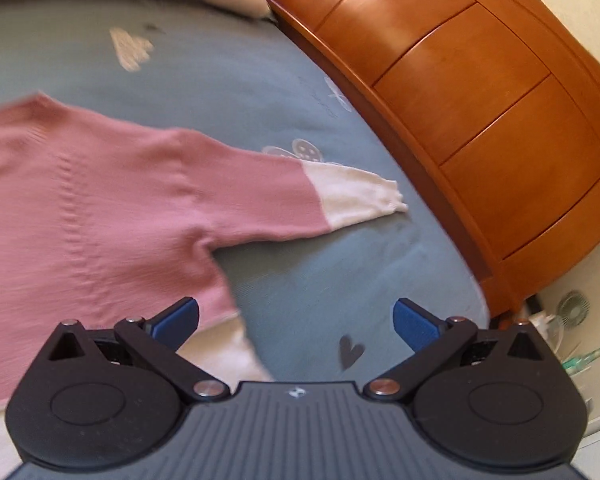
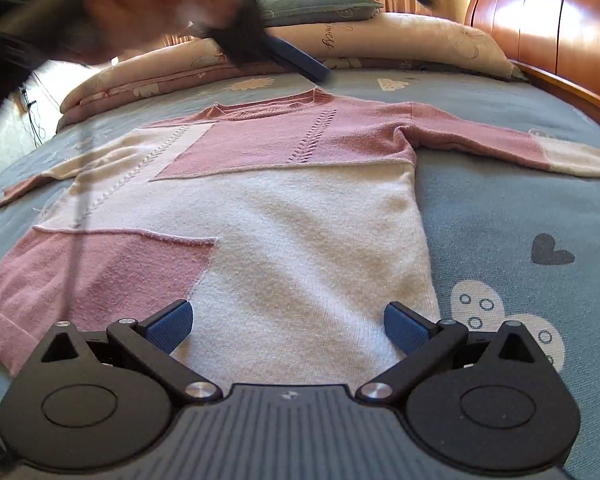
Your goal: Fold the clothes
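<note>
A pink-and-cream knit sweater (image 2: pixel 260 208) is laid flat, front up, on a bed covered w/ a grey-blue bedspread (image 2: pixel 500 208). In the right wrist view its long axis is seen running hem-to-neck straight away from the camera: hem nearest, V-neck (image 2: pixel 268 108) pointing toward the pillows (image 2: pixel 380 40) at the far end. Both sleeves are spread out sideways, approx. at right angles to the body; the sleeve (image 2: pixel 500 148) on the headboard side is stretched out flat, pink nearer the shoulder, cream at the cuff end.

The right gripper (image 2: pixel 288 326) is held low over the cream hem area, jaws spread wide apart, nothing between them.

In the left wrist view the left gripper (image 1: pixel 296 322) is likewise spread wide and empty, held over the side edge of the sweater body below the armpit. That same sleeve (image 1: pixel 300 196) is seen pointing toward the wooden headboard (image 1: pixel 480 112), cuff (image 1: pixel 388 196) lying on the bedspread, short of the bed edge. The view is motion-blurred.

At top left of the right view, a blurred hand (image 2: pixel 140 8) and one blue finger of the left gripper are seen above the neckline.
</note>
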